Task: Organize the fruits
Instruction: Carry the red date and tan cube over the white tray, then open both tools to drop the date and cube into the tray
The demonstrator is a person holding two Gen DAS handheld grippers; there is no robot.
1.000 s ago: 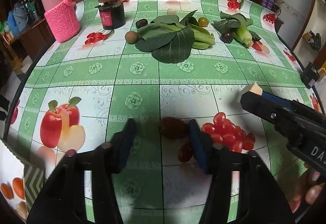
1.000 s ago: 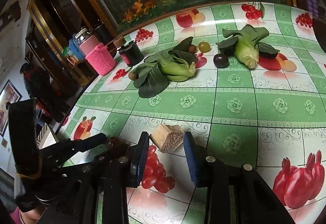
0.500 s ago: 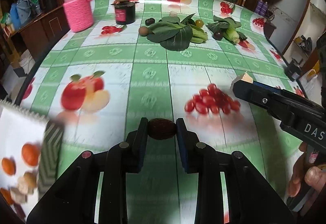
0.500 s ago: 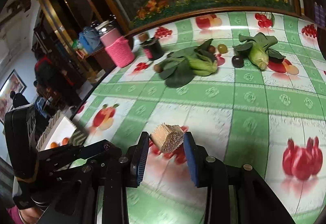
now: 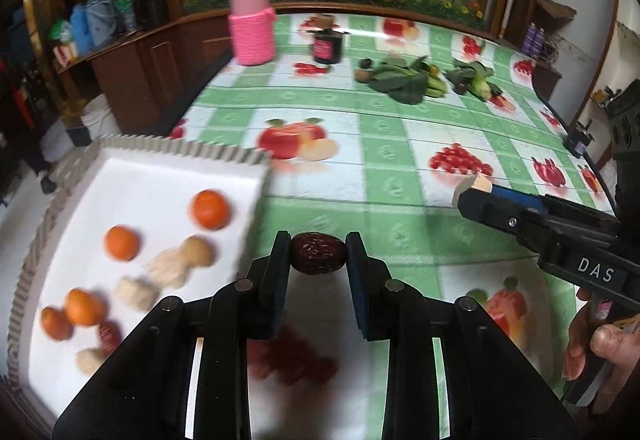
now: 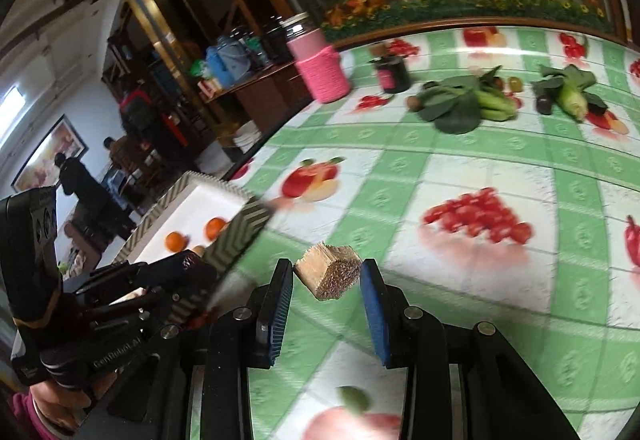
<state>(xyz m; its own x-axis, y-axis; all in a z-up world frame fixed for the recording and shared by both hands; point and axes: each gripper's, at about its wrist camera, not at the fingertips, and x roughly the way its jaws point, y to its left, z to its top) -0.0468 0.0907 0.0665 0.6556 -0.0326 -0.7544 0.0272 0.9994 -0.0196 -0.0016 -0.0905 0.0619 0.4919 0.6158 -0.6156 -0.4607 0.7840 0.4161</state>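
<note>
My left gripper [image 5: 318, 240] is shut on a wrinkled dark red date [image 5: 318, 255], held above the tablecloth just right of a white tray [image 5: 160, 191]. The tray has a zigzag rim and holds small oranges [image 5: 210, 209], pale chunks [image 5: 196, 252] and another date [image 5: 109, 334]. My right gripper [image 6: 326, 268] is shut on a tan, fibrous cut chunk [image 6: 330, 274]. In the left wrist view that gripper [image 5: 470, 191] comes in from the right, a hand [image 5: 600, 352] on its grip. The tray [image 6: 240, 228] lies left of the right gripper.
At the far end of the fruit-print tablecloth [image 5: 384, 127] lie leafy greens [image 5: 404, 81] with small round fruits [image 5: 363, 75] around them. A pink-sleeved jar [image 5: 252, 31] and a dark jar [image 5: 327, 47] stand there too. The table edge runs along the left, past the tray.
The left jaws closed on the date that lay on the table and lifted it. Both grippers drew back and leftward, bringing the tray into view; the right still holds its chunk.
</note>
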